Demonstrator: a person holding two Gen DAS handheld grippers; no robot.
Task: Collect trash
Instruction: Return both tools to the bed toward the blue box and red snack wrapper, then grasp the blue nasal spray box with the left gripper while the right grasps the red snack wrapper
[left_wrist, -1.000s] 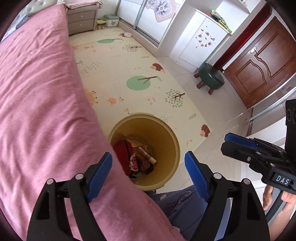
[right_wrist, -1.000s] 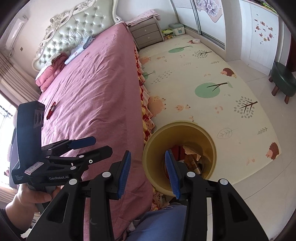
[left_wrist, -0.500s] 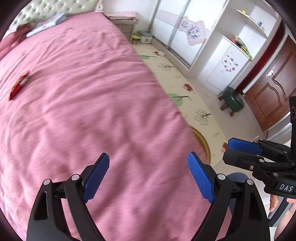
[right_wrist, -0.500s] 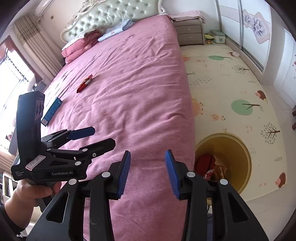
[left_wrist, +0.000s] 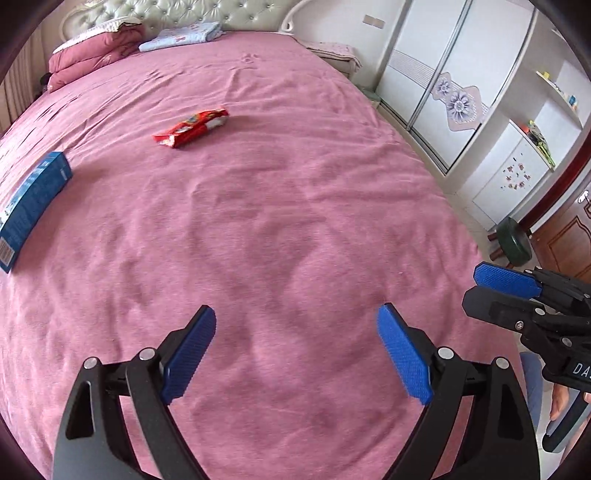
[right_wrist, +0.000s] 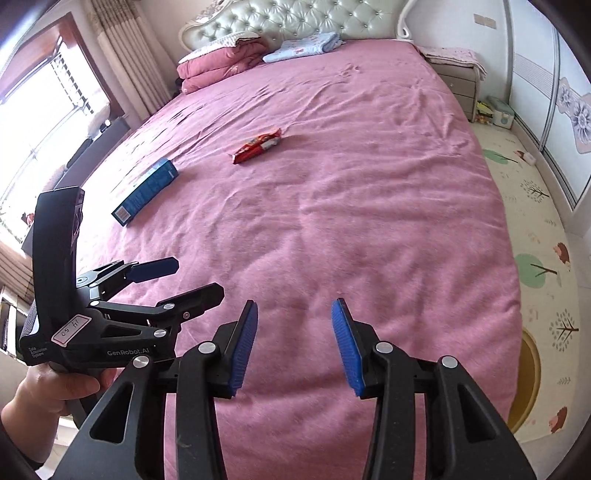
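A red snack wrapper lies on the pink bed, far ahead of my left gripper, which is open and empty above the bed's near end. A blue box lies at the left edge. In the right wrist view the wrapper and the blue box lie mid-bed. My right gripper is open and empty over the bed's near end. The left gripper shows at its left. The yellow trash bin's rim shows at the bed's right foot.
Folded pink quilts and a light blue cloth lie by the headboard. A nightstand, play mat and wardrobe are on the right. A green stool stands by the door.
Both grippers have swung up from the bin on the floor to face along the bed. The wrapper and the blue box have come into view. Both grippers stay open.
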